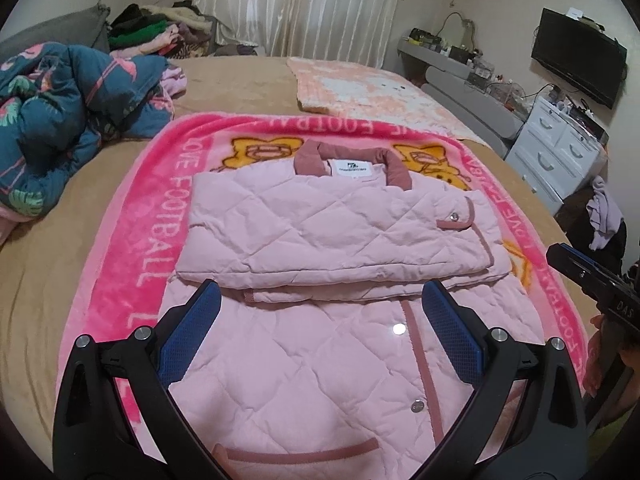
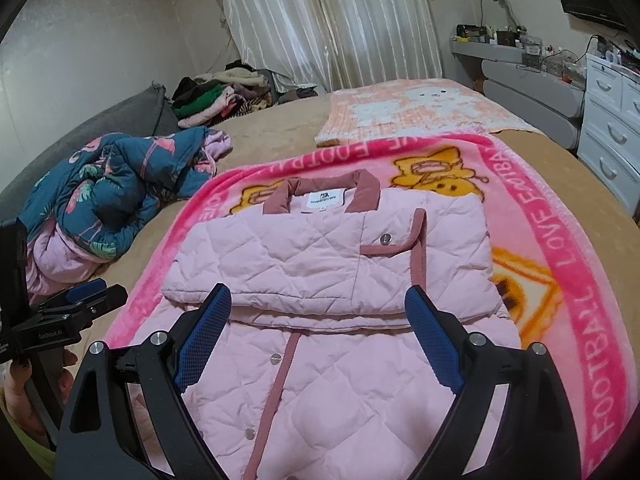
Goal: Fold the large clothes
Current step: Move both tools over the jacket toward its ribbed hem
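Observation:
A pale pink quilted jacket [image 1: 320, 232] [image 2: 320, 264] with a dusty-rose collar and trim lies on a bright pink blanket [image 1: 132, 216] [image 2: 560, 248] spread over the bed. Its sleeves are folded across the chest, forming a thick band over the buttoned lower body. My left gripper [image 1: 322, 292] hovers above the jacket's lower half, open, with nothing between its blue pads. My right gripper [image 2: 320, 300] hangs likewise over the lower half, open and empty. Each gripper shows at the edge of the other's view: the right one [image 1: 580, 276], the left one [image 2: 86, 294].
A crumpled teal flamingo-print quilt [image 1: 68, 120] [image 2: 116, 192] lies on the left of the tan bed. A peach patterned blanket [image 1: 372, 88] [image 2: 420, 112] lies beyond. Clothes are piled at the far left [image 2: 216, 98]. White drawers [image 1: 560, 152] and a TV [image 1: 576, 56] stand to the right.

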Available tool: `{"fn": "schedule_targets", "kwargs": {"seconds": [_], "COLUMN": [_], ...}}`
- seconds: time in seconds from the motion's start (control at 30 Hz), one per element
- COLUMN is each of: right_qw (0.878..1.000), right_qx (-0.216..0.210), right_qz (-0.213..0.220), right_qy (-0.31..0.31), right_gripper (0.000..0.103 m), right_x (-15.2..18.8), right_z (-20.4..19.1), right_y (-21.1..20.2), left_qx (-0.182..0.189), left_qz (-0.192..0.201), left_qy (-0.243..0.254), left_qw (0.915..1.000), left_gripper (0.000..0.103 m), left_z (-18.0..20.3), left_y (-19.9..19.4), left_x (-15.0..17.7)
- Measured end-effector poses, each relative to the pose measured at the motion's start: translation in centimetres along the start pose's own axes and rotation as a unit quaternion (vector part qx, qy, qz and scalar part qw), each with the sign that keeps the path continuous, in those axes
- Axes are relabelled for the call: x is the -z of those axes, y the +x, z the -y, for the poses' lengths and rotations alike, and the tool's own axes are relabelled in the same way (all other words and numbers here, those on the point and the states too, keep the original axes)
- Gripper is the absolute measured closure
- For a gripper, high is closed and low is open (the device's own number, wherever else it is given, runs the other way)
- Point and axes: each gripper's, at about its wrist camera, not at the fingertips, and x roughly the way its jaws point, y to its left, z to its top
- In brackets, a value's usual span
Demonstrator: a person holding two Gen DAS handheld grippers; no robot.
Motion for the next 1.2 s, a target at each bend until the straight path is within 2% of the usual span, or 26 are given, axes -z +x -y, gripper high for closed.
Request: {"fn": "schedule_targets", "kwargs": {"seconds": [0.57,0.73,0.8,1.2], "right_qw": [0.999,0.999,0.999,0.999], "right_qx": [0.003,0.003,0.004,0.009], "right_qz": [0.041,0.047,0.05,0.042], "right_qy": [-0.009,-0.015,-0.014,-0.027], "right_gripper": [0.015,0.015,0.005,0.004], "right_x": [0.8,1.5,1.8,4.8], "right_z": [-0.3,-0.5,-0.5,-0.6], "right_y": [-6.3,-7.9,-8.4,-9.7], "left_qx": [0.011,0.008,0.007,0.003], "left_qz": [0.036,0.037,0.037,0.022], "left_qy": [0.031,0.044,0.05,0.066], "left_qw": [0.9988,0.9983,0.998,0.9976], "left_gripper": [0.009,0.009,0.009,0.009], "left_z": [2.1,2.9,3.2,4.4], "left_y": [-4.7,-5.5,-5.7,-5.9], "left_x": [1.2,2.3,2.8,6.3]}}
